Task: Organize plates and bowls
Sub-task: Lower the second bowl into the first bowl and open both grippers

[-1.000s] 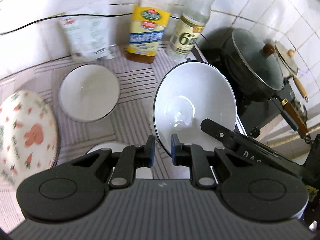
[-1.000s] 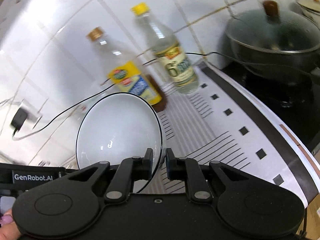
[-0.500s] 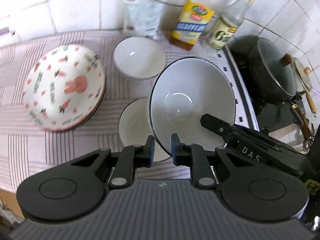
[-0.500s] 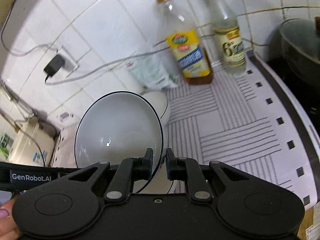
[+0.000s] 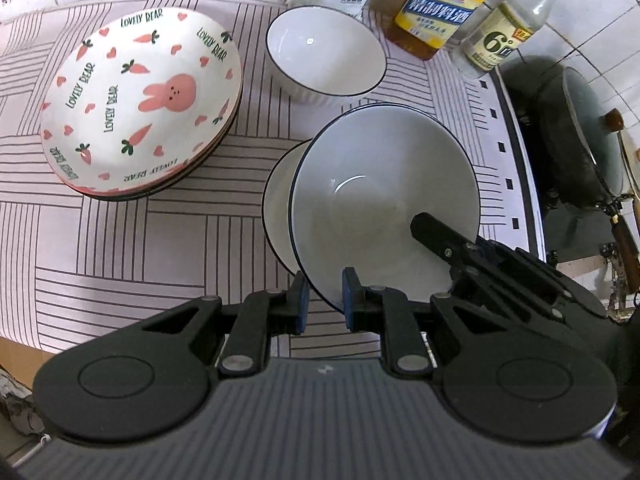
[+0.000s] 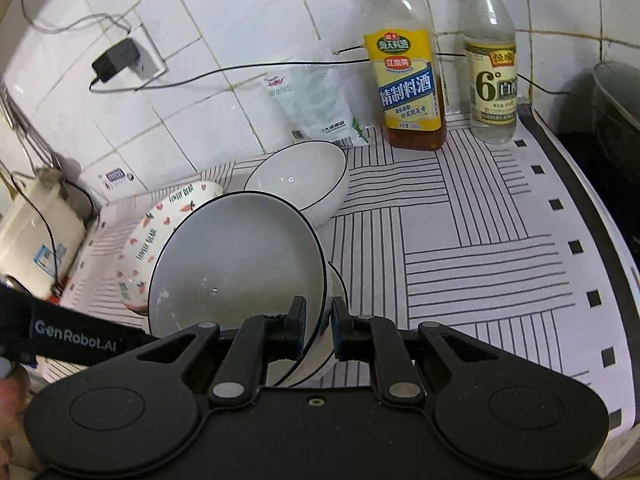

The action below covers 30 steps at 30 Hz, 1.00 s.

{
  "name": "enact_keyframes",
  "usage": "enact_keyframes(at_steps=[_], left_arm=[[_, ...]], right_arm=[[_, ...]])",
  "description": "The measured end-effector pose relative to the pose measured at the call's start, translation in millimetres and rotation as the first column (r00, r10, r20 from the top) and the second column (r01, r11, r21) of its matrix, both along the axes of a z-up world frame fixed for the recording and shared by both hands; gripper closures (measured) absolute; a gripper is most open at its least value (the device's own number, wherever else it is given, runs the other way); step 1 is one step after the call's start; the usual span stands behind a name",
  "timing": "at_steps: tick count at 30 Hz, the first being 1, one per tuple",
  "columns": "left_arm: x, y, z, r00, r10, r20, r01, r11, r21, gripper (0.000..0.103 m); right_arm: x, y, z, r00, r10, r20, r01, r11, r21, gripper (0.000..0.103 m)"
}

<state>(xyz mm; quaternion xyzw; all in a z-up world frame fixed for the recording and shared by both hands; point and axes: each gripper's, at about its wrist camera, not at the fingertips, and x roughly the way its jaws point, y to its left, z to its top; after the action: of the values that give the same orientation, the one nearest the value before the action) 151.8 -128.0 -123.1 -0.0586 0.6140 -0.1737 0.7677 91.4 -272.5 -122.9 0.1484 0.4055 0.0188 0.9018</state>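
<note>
held white bowl (image 5: 384,204) pinched at near rim by right gripper (image 6: 319,326), tilted, directly over second bowl (image 5: 280,204) on counter. left gripper (image 5: 323,298) straddled same rim, slightly parted, contact unclear. nesting target straight below; bunny plates (image 5: 140,104) off left.
</note>
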Motion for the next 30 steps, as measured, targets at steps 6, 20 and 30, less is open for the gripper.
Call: enact_keyframes(at_steps=[6, 20, 30], left_arm=[[8, -1, -10, 0.999, -0.001, -0.036, 0.002, 1.0, 0.014, 0.087], [24, 3, -28, 0.99, 0.015, -0.137, -0.017, 1.0, -0.014, 0.08], [28, 6, -26, 0.988, -0.01, -0.154, 0.003, 0.999, -0.042, 0.074]], right_arm=[[7, 9, -9, 0.999, 0.032, -0.004, -0.032, 0.997, -0.075, 0.087], [18, 28, -14, 0.994, 0.108, 0.009, -0.102, 0.961, -0.257, 0.087], [23, 31, -17, 0.99, 0.137, -0.009, -0.133, 0.938, -0.321, 0.081]])
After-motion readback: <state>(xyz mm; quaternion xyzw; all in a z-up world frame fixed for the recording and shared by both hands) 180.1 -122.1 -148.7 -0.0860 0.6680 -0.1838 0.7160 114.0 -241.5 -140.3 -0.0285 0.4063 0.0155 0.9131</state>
